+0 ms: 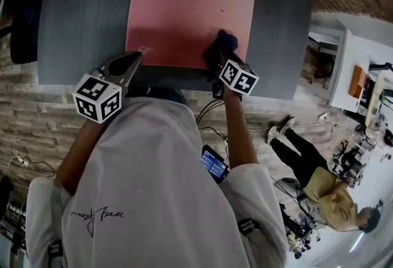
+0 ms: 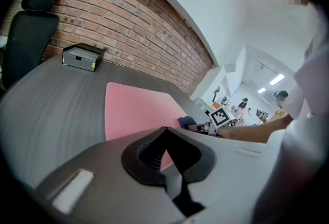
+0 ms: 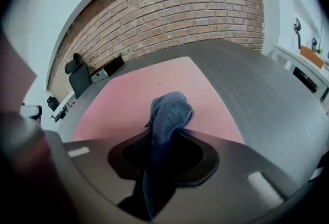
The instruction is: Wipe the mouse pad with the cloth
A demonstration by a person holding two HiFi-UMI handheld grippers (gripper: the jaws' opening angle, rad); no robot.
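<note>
Wiping is in hand: our right tongs [image 3: 163, 141] pinch the blue cloth [image 3: 169, 110] on the pink mouse pad [image 1: 184, 8], by its near right corner; our left tongs [image 2: 165, 133], pressed together and empty, hover at the worktop [image 1: 80, 15] edge; next we should sweep the cloth across the pad.

You've open room across the pink rectangular mouse pad [image 1: 184, 8] and the dark grey bench [image 1: 80, 15] left of it; small black box [image 2: 81, 56] sits at far corner.
</note>
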